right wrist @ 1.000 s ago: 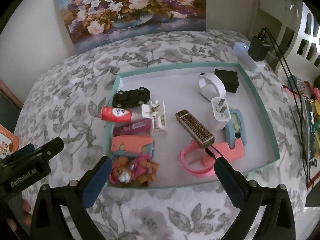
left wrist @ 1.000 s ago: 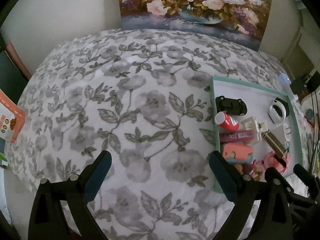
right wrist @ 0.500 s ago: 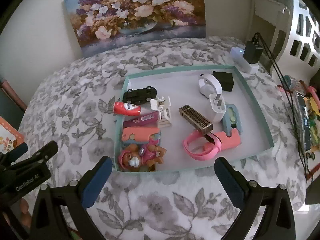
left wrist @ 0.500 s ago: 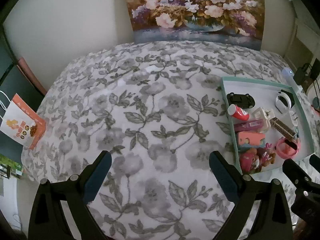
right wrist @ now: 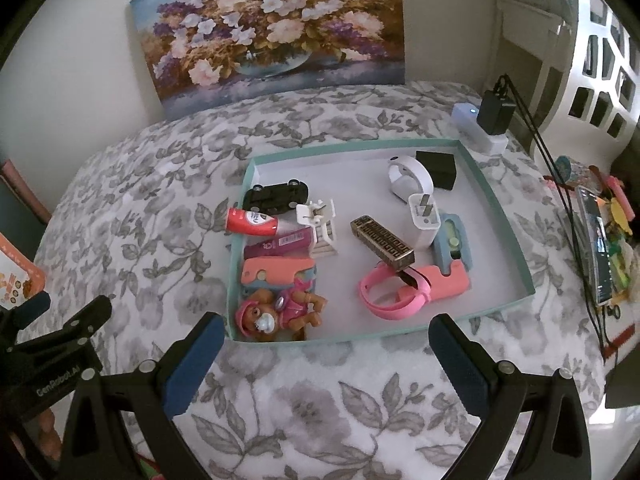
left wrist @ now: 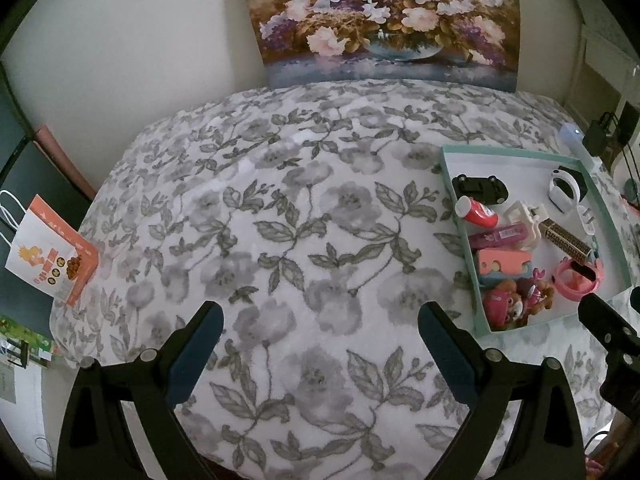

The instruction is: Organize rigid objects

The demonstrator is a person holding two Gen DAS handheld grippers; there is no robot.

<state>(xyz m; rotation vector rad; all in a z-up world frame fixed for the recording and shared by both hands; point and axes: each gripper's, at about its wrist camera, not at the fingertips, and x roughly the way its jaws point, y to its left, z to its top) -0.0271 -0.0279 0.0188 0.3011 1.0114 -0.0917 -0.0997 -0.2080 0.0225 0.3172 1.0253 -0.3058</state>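
Both empty, jaws spread wide: left gripper (left wrist: 318, 334) low over bare floral bedspread (left wrist: 280, 208), right gripper (right wrist: 326, 344) low in frame, just short of the teal tray (right wrist: 504, 216). Tray mid-frame in the right view, at the right edge in the left view. Inside, along its left wall: black toy car (right wrist: 276, 196), red bottle (right wrist: 252, 222) propped over the rim, bear figurine (right wrist: 276, 314) lowest. Bottle probably light, stiff, smooth, apt to roll; best pinched across the barrel.

A flower painting (right wrist: 272, 36) leans behind the floral bedspread (left wrist: 280, 220); an orange-and-white paper bag (left wrist: 50, 254) stands beside it.
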